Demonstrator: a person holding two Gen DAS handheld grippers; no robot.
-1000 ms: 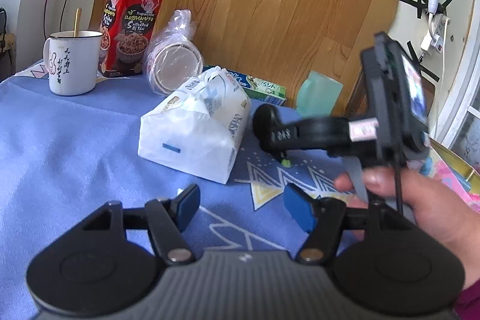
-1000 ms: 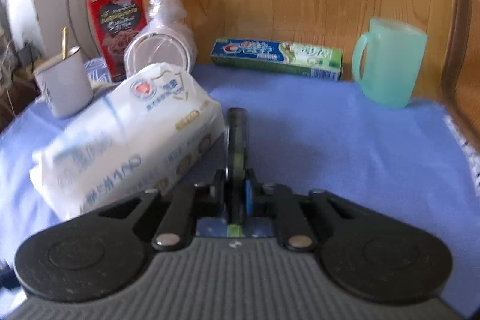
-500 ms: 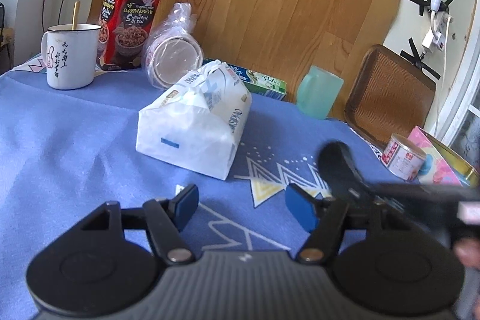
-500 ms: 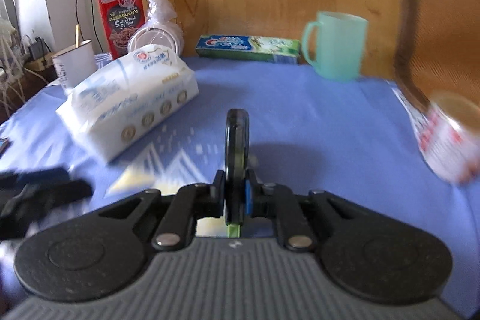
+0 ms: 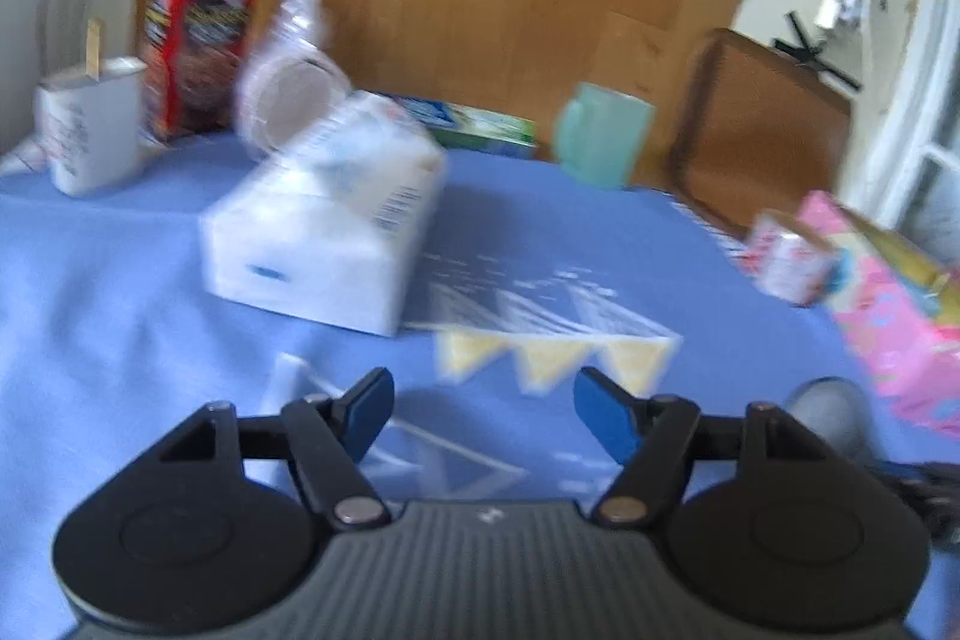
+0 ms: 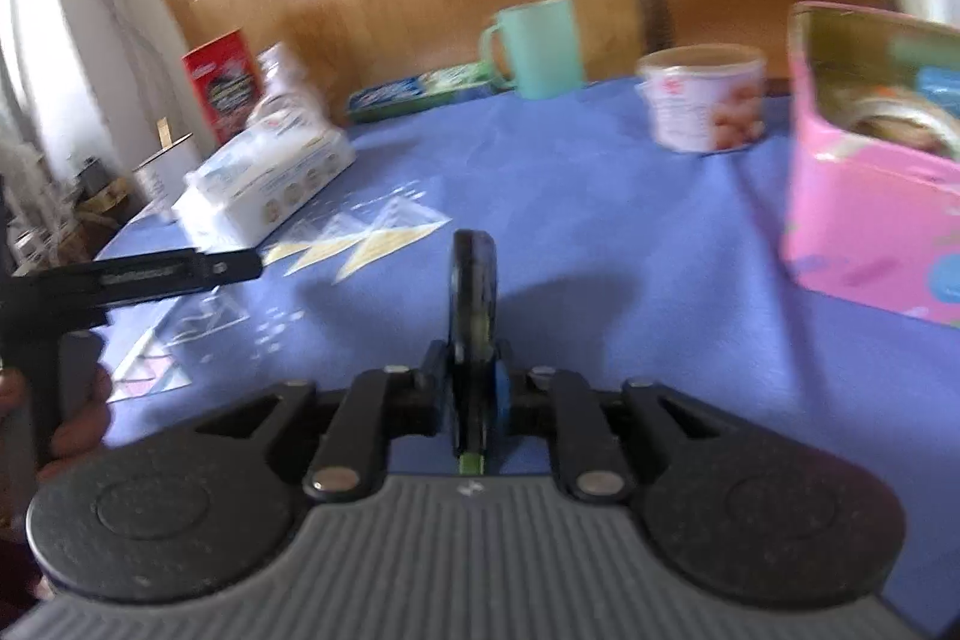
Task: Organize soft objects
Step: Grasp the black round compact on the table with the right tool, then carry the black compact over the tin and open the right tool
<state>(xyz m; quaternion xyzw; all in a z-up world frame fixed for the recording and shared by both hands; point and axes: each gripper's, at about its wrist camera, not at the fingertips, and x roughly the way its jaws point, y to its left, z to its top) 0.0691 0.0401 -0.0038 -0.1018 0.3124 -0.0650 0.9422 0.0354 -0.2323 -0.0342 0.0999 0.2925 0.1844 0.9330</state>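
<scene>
A white soft tissue pack lies on the blue tablecloth, ahead and left of my left gripper. That gripper is open, with only cloth between its blue pads. In the right wrist view the same tissue pack sits far left. My right gripper hovers over the cloth; its fingers still look pressed together while the jaws begin opening, and nothing is between them. A pink box stands open to its right.
Along the back stand a white mug, a red carton, bagged bowls, a toothpaste box and a green mug. A small can sits next to the pink box. A hand holds the left gripper at far left.
The right gripper has swung right across the table, away from the tissue pack and toward the can and pink box. The left view has shifted slightly, and its jaws stay open.
</scene>
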